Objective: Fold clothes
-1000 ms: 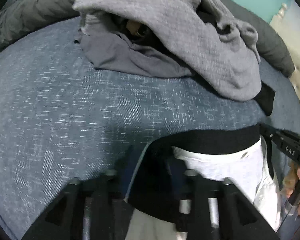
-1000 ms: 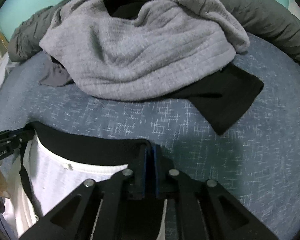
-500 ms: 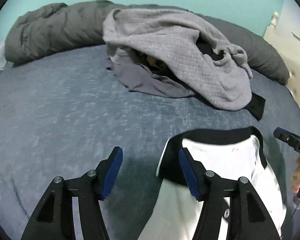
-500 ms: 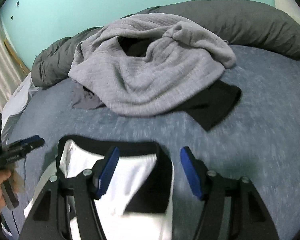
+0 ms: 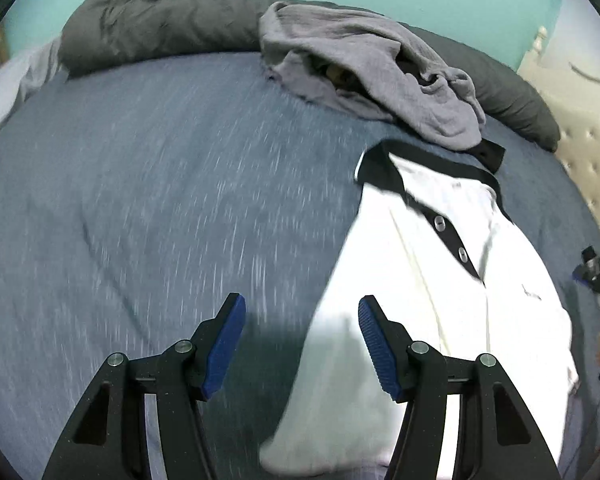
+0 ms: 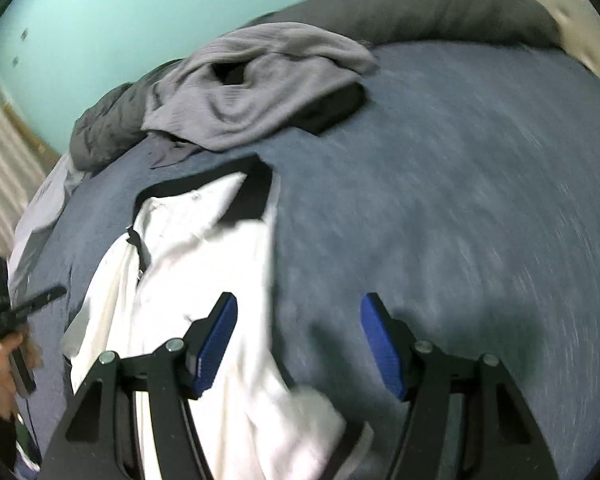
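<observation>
- Left gripper (image 5: 302, 340): jaws spread, nothing between the blue pads (image 5: 224, 350). It hangs above the near part of the bed, over the left edge of the shirt.
- Right gripper (image 6: 298, 340): its jaws have just been opening and now stand spread and empty, over the shirt's right edge.
- White polo shirt (image 5: 440, 280): the task's garment. It lies face up on the blue bedspread (image 5: 140, 200), black collar (image 5: 384, 170) toward the far side, buttoned placket (image 5: 452, 236) showing, and its hem runs near, under both grippers.
- Grey sweater (image 5: 372, 76): heaped with darker garments at the far side, against the dark grey duvet (image 5: 168, 16) and just beyond the collar.
- Person's hand (image 6: 4, 372): seen at the left in the right wrist view, gripping the other tool's handle.
- Risk, judged: the collar sits close to the heap, so a fold toward the far side could snag the sweater or the black garment (image 5: 492, 154).
- Risk, judged: the near hem looks rumpled, and both views are blurred; a pinch there could take one layer only and give a skewed fold.
</observation>
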